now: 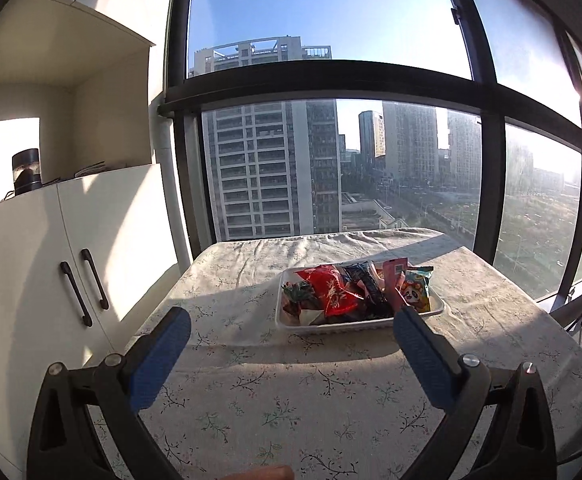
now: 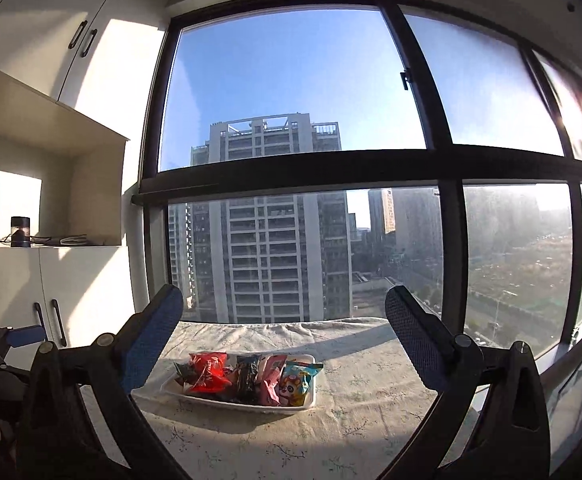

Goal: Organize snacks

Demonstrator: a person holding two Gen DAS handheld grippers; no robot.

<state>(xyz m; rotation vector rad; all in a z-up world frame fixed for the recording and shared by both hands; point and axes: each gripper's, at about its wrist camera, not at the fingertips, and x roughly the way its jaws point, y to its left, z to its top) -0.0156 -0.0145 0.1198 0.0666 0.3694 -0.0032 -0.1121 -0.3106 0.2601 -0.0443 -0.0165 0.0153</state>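
- Left tool [image 1: 291, 320] hangs above the near part of the desk [image 1: 251, 392], its blue-padded fingers [image 1: 159, 360] spread wide with nothing between them.
- Right tool [image 2: 283, 312] sits higher and further back, likewise wide apart and holding nothing; its left finger [image 2: 151, 344] overlaps the tray's near-left corner in the right wrist view.
- Desk is covered by a pale cloth printed with small sprigs, half in shadow and half in sunlight.
- White tray [image 1: 437, 307] lies on the far half of the desk, a little right of centre, and holds all the snacks in a loose heap.
- Red packet [image 1: 333, 288] lies towards the tray's left, a dark packet [image 1: 369, 286] and a pink packet [image 1: 393, 280] in the middle, and a panda-print packet [image 1: 417, 292] at the right end.
- White cabinet [image 1: 51, 248] with two black handles stands left of the desk, a dark cylindrical jar [image 1: 26, 171] on its top.
- Big window [image 1: 331, 88] behind the desk looks out on tower blocks and blue sky.
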